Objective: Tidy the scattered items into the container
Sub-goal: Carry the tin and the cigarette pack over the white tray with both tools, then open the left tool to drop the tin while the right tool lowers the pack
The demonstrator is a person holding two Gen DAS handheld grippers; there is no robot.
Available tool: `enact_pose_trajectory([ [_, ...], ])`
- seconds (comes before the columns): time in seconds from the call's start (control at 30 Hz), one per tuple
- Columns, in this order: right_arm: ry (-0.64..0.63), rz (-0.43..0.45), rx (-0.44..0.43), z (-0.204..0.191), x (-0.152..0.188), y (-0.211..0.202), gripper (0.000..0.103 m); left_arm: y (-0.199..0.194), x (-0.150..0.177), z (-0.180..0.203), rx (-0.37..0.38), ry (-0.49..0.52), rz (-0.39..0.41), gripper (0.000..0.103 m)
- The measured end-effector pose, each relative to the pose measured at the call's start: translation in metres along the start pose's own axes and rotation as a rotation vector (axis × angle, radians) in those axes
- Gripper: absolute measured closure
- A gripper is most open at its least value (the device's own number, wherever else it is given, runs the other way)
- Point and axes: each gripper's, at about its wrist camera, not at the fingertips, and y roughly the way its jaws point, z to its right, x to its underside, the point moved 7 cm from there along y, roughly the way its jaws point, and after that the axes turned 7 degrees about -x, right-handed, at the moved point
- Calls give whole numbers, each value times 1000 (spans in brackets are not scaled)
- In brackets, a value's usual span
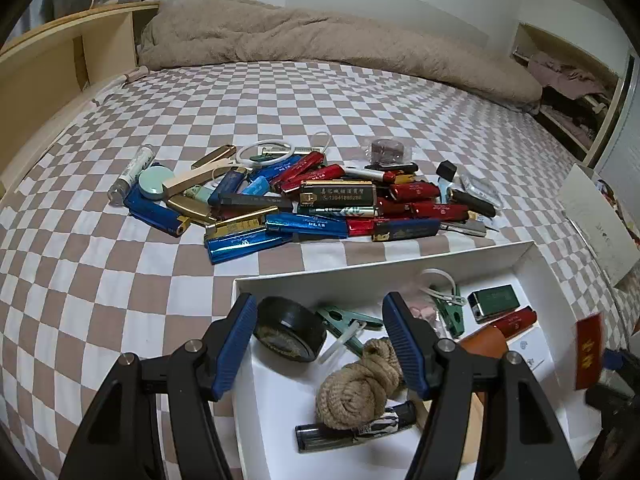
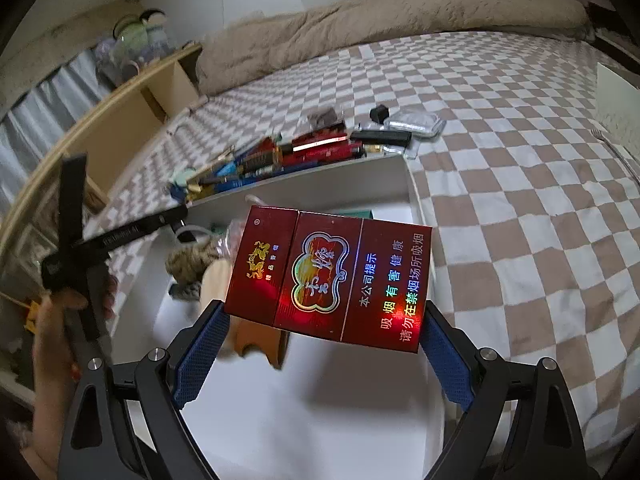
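A white open box (image 1: 384,258) lies on the checked bed; it holds a rope coil (image 1: 360,380), a black tape roll (image 1: 290,334), green clips, a brown leather piece and lighters. My left gripper (image 1: 320,344) is open and empty above the box's left part. A pile of lighters and small items (image 1: 304,200) lies beyond the box. My right gripper (image 2: 324,344) is shut on a red cigarette pack (image 2: 328,276), held above the box (image 2: 312,400). The pack also shows at the right edge of the left wrist view (image 1: 588,352).
A beige blanket (image 1: 320,36) lies along the far side of the bed. A wooden headboard shelf (image 1: 60,60) stands at the left. White paper sheets (image 1: 596,216) lie to the right. The left gripper's handle and the hand holding it (image 2: 72,272) are at left.
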Motion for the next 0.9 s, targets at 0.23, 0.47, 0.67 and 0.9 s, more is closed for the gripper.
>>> enact_pose_trajectory([
  [0.23, -43, -87, 51, -4, 21, 10, 10, -7, 2, -1, 13, -6, 9, 38],
  [0.47, -50, -127, 80, -4, 29, 18, 10, -13, 2, -2, 29, -11, 18, 38],
  [0.67, -53, -141, 116, -3, 33, 20, 10, -18, 2, -5, 38, -19, 26, 38],
  [0.9, -69, -159, 154, -4, 34, 24, 9, -22, 3, -7, 45, -22, 29, 38],
])
